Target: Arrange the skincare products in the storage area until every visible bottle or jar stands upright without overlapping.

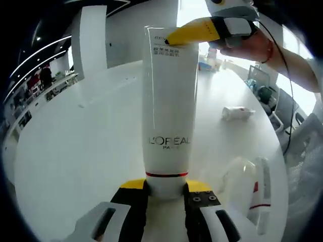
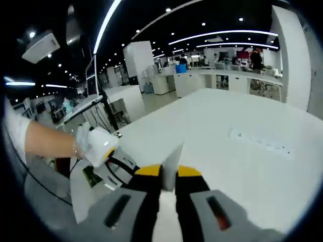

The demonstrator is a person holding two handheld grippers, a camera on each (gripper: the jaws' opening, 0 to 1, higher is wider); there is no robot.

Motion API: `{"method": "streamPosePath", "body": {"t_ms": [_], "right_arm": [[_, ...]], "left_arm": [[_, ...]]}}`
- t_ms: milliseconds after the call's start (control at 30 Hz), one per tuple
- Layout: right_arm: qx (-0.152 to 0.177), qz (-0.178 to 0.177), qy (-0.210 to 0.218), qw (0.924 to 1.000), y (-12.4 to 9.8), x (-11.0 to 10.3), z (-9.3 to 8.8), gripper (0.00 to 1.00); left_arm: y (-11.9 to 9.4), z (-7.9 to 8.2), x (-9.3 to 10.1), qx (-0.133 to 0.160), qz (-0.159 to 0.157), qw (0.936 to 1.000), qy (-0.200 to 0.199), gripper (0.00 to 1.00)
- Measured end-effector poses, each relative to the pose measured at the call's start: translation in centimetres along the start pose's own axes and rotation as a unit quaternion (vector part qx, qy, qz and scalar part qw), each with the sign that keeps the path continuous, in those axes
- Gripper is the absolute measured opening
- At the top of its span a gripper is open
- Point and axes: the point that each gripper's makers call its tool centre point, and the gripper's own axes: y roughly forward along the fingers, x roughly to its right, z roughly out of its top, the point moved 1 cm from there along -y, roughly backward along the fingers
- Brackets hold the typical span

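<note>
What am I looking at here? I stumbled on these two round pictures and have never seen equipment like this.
A person holds a two-jaw clamp tool in each hand, and a fisheye camera rides on each tool. The left gripper view looks along the left gripper, whose yellow-tipped black jaws are shut on the cap end of a tall white L'Oreal tube with a red band, held upright over a white table. The right gripper comes in at the top and pinches the tube's flat crimped end. The right gripper view shows that same pinch from the other side. On the table lie a small white bottle on its side and a white container with red trim.
</note>
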Motion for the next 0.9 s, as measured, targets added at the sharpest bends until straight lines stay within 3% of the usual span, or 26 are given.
{"method": "streamPosePath", "body": {"t_ms": [100,167,200,267,400,433,533,633,700,833,900], "right_arm": [[-0.009,0.006,-0.040,0.9991,0.4,-1.2,0.6,0.09],[-0.010,0.021,-0.057,0.9981,0.8,-2.3,1.0,0.09],[-0.022,0.027,-0.061,0.9975,1.2,-3.2,0.9,0.09],[-0.030,0.032,-0.065,0.9969,1.6,-3.7,1.0,0.09],[-0.043,0.032,-0.095,0.9940,1.9,-4.4,1.3,0.09],[-0.056,0.050,-0.141,0.9872,2.2,-6.1,1.7,0.08],[-0.062,0.059,-0.195,0.9771,2.7,-7.2,1.9,0.08],[-0.067,0.076,-0.232,0.9675,3.0,-8.2,1.9,0.08],[-0.064,0.077,-0.236,0.9665,3.0,-8.4,1.8,0.09],[-0.059,0.072,-0.218,0.9714,3.0,-7.9,1.5,0.12],[-0.077,0.070,-0.202,0.9739,3.1,-7.8,0.0,0.18]], "left_arm": [[0.1,0.1,0.1,0.005,0.002,0.9999,-0.009,0.30],[0.1,0.3,0.2,0.008,-0.003,0.9994,-0.032,0.34],[0.0,0.5,0.5,0.011,-0.012,0.9979,-0.063,0.38],[-0.1,0.6,0.4,0.013,-0.009,0.9981,-0.059,0.44],[-0.7,2.0,0.5,0.060,-0.005,0.9970,-0.048,0.39],[-1.5,2.3,0.7,0.071,-0.007,0.9957,-0.060,0.39],[-2.2,2.3,0.7,0.091,-0.002,0.9942,-0.057,0.37],[-3.8,3.1,0.6,0.132,-0.002,0.9882,-0.078,0.36],[-5.2,3.4,0.6,0.151,-0.003,0.9854,-0.080,0.36],[-6.0,3.0,0.6,0.149,-0.002,0.9854,-0.083,0.34],[-6.5,2.5,0.6,0.147,0.016,0.9858,-0.080,0.34]]}}
